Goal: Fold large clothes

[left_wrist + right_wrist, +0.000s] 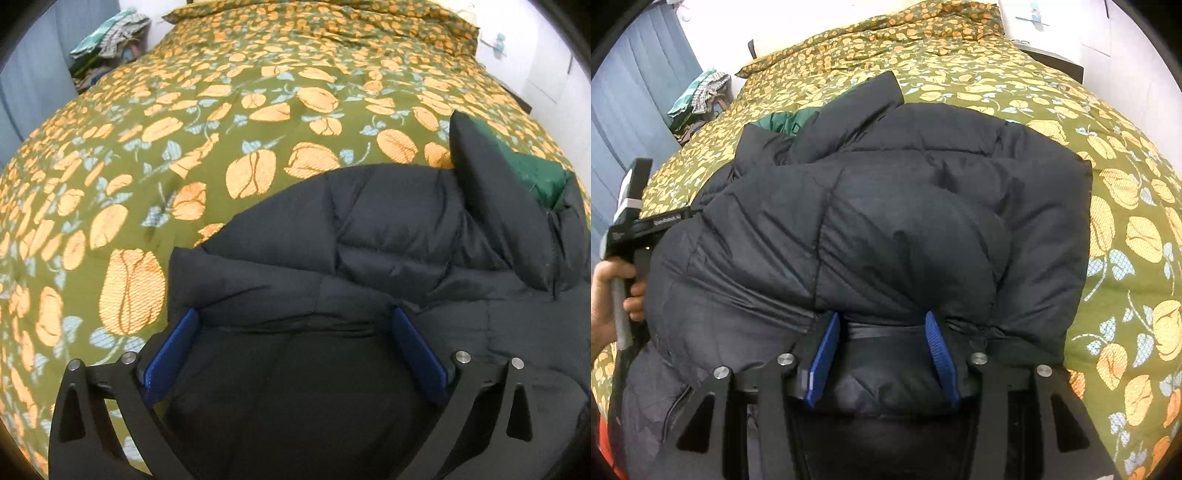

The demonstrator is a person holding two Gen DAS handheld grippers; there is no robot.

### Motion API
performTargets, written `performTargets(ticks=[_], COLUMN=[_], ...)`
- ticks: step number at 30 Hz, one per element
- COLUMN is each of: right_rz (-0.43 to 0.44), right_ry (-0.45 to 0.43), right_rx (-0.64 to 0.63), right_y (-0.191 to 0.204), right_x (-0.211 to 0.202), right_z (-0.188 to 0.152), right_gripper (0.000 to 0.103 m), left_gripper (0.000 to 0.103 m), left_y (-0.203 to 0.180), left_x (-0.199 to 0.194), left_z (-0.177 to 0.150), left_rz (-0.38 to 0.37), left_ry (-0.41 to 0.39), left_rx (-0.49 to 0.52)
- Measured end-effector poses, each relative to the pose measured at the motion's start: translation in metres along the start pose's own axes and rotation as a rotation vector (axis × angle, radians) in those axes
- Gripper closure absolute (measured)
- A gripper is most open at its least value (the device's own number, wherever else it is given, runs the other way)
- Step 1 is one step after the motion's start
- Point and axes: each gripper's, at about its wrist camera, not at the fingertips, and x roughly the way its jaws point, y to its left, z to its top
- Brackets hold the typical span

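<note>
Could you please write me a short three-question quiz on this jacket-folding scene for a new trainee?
1. True or false: the black puffer jacket lies on a plain white sheet.
2. Which gripper has a fold of jacket between its pads: A) left gripper, B) right gripper?
3. What colour is the jacket's lining, showing near the collar?

Key
1. False: it lies on the olive bedspread printed with orange flowers.
2. B: the right one pinches bunched fabric, while the left stands wide open over the jacket.
3. Green.
</note>
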Motion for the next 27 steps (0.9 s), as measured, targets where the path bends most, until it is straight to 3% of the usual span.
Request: performTargets(ticks=[7, 9, 12, 14, 16, 17, 22, 25, 27], right_rz=[-0.040, -0.052, -0.058, -0.079, -0.063, -0.054, -0.029, -0.021, -0.039], right_ry=[-0.005, -0.003, -0.013, -0.007, -0.016, -0.009, 0.110, 0.156, 0.126], right_rx=[-0.009, -0.020, -0.043, -0.051, -0.053, -0.068, -0.182, -0.195, -0.183], right_y=[0.006, 0.008, 0.013, 0.021, 0.028, 0.036, 0.077, 0.097, 0.100], right_x=[0.004, 0.003, -0.010, -0.030, -0.055, -0.068, -0.100, -0.103, -0.098], right_z=[0.000, 0.000, 0.000, -0.002, -0.011, -0.018, -0.078, -0.129, -0.151], right_gripper=[0.055, 0.054, 0.052, 0.049, 0.031, 0.029, 0.029, 0.027, 0.024], left_gripper=[0.001, 0.001, 0.001, 0.001, 0.001, 0.001, 0.001, 0.001, 0.000], left_y=[0.003, 0.007, 0.016, 0.017, 0.015, 0.014, 0.003, 0.001, 0.001], left_x=[-0.007, -0.026, -0.077, -0.116, -0.138, -0.148, -0.160, -0.156, -0.153], left_z=[0.005, 0.006, -0.009, -0.036, -0.066, -0.088, -0.181, -0.217, -0.224], left_rz=[-0.016, -0.030, -0.075, -0.107, -0.124, -0.130, -0.135, -0.099, -0.096], left_ry=[0.015, 0.022, -0.029, -0.063, -0.059, -0.053, 0.025, -0.030, -0.079], left_rx=[0.010, 0.037, 0.085, 0.146, 0.207, 0.235, 0.316, 0.316, 0.312])
